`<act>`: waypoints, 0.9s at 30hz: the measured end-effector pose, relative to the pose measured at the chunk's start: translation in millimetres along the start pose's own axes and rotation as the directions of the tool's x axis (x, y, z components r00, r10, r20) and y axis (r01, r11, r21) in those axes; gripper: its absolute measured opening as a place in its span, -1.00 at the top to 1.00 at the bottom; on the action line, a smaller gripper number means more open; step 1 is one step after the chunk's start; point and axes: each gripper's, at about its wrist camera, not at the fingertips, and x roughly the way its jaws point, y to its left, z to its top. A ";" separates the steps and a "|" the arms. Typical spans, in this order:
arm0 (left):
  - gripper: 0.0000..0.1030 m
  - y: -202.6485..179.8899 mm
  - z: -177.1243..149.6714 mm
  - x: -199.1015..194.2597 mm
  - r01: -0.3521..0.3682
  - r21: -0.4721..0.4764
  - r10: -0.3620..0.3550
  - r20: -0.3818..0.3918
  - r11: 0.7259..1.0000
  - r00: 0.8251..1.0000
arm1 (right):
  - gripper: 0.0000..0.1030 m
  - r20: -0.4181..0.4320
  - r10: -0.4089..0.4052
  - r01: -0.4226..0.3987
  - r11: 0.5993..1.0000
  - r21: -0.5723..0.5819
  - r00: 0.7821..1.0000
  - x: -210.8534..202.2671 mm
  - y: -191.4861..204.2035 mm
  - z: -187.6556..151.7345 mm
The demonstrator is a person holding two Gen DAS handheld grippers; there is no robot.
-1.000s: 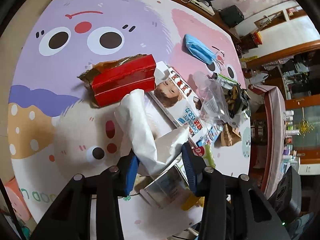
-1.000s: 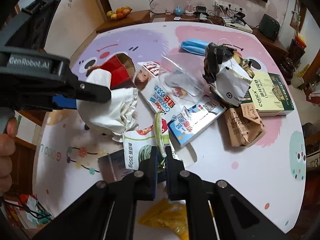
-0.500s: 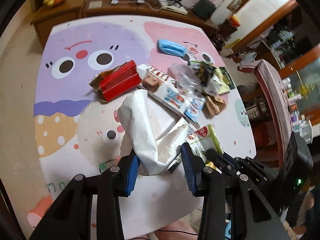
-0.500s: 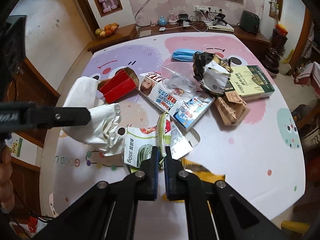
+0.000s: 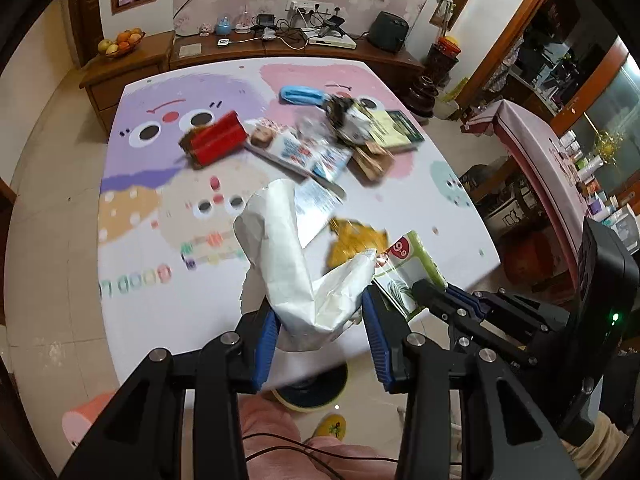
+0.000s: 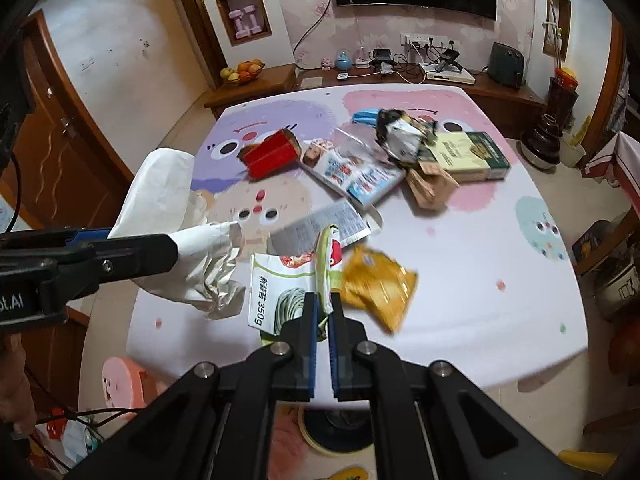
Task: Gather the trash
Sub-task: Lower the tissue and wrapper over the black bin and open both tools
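My left gripper [image 5: 320,322] is shut on a crumpled white paper bag [image 5: 286,248], which hangs above the near edge of the cartoon-printed table [image 5: 168,312]. My right gripper [image 6: 324,314] is shut on the top fold of a green and white food packet [image 6: 280,288], lifted off the table. In the right wrist view the left gripper [image 6: 120,246] and its white paper bag [image 6: 160,196] show at the left. On the table lie a yellow snack bag [image 6: 376,280], a printed leaflet [image 6: 328,224], a red box [image 6: 272,156] and a chocolate carton [image 6: 356,174].
Further back on the table lie a crumpled foil wrapper [image 6: 400,136], a green box [image 6: 468,156], brown paper [image 6: 428,188] and a blue mask [image 6: 364,116]. A pink stool [image 6: 120,380] stands near the front left corner. A wooden sideboard [image 6: 400,78] runs behind.
Both grippers have risen and drawn back toward the table's near edge, the left with the white paper bag and the right with the green and white packet. The yellow bag has come into view.
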 end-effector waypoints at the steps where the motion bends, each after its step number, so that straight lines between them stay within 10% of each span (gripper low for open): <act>1: 0.25 -8.5 -11.9 -2.0 -0.006 0.000 0.006 0.001 1.000 1.000 | 0.91 0.001 0.003 -0.003 1.000 -0.002 1.000 -5.2 -3.4 -8.4; 15: 0.24 -67.3 -135.2 36.5 -0.037 0.019 0.039 -0.129 0.999 0.991 | 0.91 -0.142 0.037 -0.026 0.996 0.080 0.989 -16.8 -53.3 -139.2; 27: 0.22 -48.6 -215.9 178.5 -0.005 0.062 0.023 -0.288 0.998 0.957 | 0.91 -0.343 -0.006 0.099 0.962 0.254 0.939 102.9 -84.6 -235.7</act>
